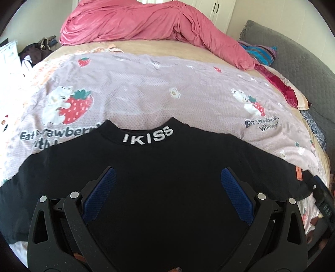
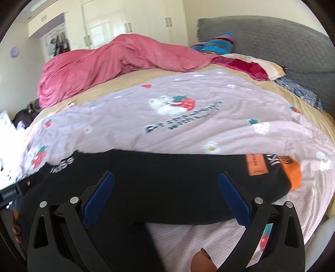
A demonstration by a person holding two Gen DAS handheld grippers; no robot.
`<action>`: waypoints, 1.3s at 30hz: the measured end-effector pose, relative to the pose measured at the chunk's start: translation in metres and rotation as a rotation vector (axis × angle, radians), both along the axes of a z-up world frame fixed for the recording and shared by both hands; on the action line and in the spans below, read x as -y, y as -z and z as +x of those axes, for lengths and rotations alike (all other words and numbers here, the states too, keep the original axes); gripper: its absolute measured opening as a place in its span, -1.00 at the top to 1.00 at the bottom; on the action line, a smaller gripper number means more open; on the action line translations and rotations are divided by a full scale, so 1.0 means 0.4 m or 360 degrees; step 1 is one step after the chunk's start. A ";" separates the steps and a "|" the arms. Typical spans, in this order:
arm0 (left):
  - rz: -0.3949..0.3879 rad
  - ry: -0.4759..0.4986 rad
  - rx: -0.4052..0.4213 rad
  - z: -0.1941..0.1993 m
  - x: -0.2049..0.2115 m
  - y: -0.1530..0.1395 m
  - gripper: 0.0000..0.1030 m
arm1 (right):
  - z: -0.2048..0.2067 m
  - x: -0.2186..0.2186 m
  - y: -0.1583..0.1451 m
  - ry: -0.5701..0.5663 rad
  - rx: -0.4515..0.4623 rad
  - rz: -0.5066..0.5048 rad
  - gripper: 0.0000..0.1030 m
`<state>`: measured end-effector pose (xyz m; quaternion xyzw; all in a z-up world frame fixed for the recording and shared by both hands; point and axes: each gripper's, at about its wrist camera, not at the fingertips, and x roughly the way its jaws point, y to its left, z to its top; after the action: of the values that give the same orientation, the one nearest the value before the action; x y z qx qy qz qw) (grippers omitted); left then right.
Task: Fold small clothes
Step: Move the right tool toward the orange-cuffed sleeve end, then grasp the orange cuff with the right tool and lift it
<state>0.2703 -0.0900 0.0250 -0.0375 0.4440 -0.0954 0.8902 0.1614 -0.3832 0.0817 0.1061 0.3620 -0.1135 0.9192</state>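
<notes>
Your black top (image 1: pixel 167 167) lies spread flat near the bed's (image 1: pixel 146 45) front edge, collar facing away, ready for folding. Both the left tongs (image 1: pixel 167 180) and right tongs (image 2: pixel 166 182) hover released above it, the right over the sleeve (image 2: pixel 230 173) you'll likely fold in first.

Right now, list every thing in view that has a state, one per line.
black top: spread flat on the strawberry sheet, collar away from the camera, unfolded
right sleeve: stretched out sideways, orange patch up
left gripper: jaws open, above the top
right gripper: jaws open, above the sleeve
strawberry sheet: laid flat
pink duvet: bunched up
wardrobe doors: shut
</notes>
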 end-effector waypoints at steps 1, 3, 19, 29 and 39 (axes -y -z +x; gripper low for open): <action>0.0002 0.0009 -0.0002 0.001 0.003 0.004 -0.84 | 0.001 0.019 0.004 0.0030 -0.0001 0.0013 -0.92; 0.0011 0.0028 0.0003 0.004 0.013 0.012 -0.84 | 0.000 0.049 0.008 0.0083 -0.0006 0.0024 -0.92; 0.0034 0.0258 -0.0049 0.000 0.108 0.090 -0.84 | -0.056 0.248 0.091 0.0533 -0.0112 0.0131 -0.92; 0.0072 0.0253 -0.0085 0.000 0.110 0.127 -0.84 | -0.085 0.350 0.191 0.0781 -0.0196 0.0313 -0.92; 0.0020 0.0114 -0.0066 0.024 0.027 0.105 -0.84 | -0.042 0.424 0.221 0.0818 -0.0094 0.0456 -0.92</action>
<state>0.2800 -0.1009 -0.0171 -0.0178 0.4639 -0.1236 0.8771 0.1446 -0.5529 -0.0068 0.3196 0.3622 -0.2934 0.8250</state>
